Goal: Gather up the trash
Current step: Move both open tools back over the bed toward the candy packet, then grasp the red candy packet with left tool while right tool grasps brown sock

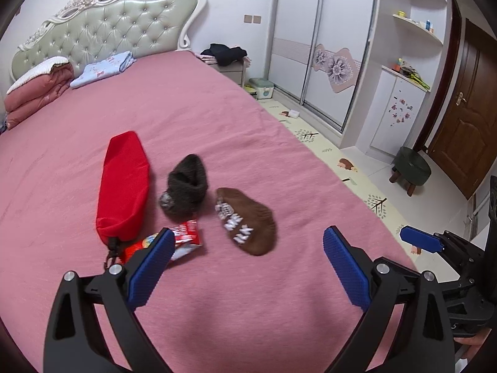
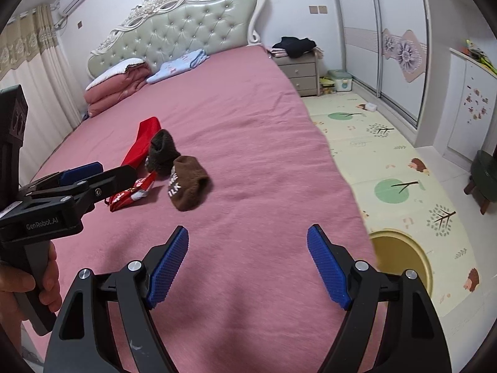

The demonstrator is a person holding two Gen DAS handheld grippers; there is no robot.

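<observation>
Left wrist view
- left gripper (image 1: 248,242): jaws spread wide, holding nothing, low over the bed (image 1: 217,115).
- trash: red snack wrapper (image 1: 186,236) lies flat on the sheet, touching the left finger's tip and partly hidden behind it.
- neighbours: red pouch (image 1: 124,183) just beside the wrapper; dark sock (image 1: 184,183) just above it; brown sock (image 1: 248,220) to its right.
- step: approach to the wrapper, grasp not yet made, as I judge it.
- next move: shift left so the wrapper sits between the fingers, then pinch; thin and flat, so it likely needs fingertips pressed into the sheet.
- risk: pouch cord (image 1: 111,248) lies close and could get caught.

Right wrist view
- right gripper (image 2: 248,233): released, nothing in it, over bare sheet near the bed's right edge.
- bin: yellow bin (image 2: 403,264) on the floor mat (image 2: 388,155) just past that edge, mouth open, likely the drop point.
- wrapper (image 2: 130,194): well apart from this gripper, just under the left gripper (image 2: 121,172).
- room: sheet between wrapper and bin side is bare; the bed edge is the only drop-off.
</observation>
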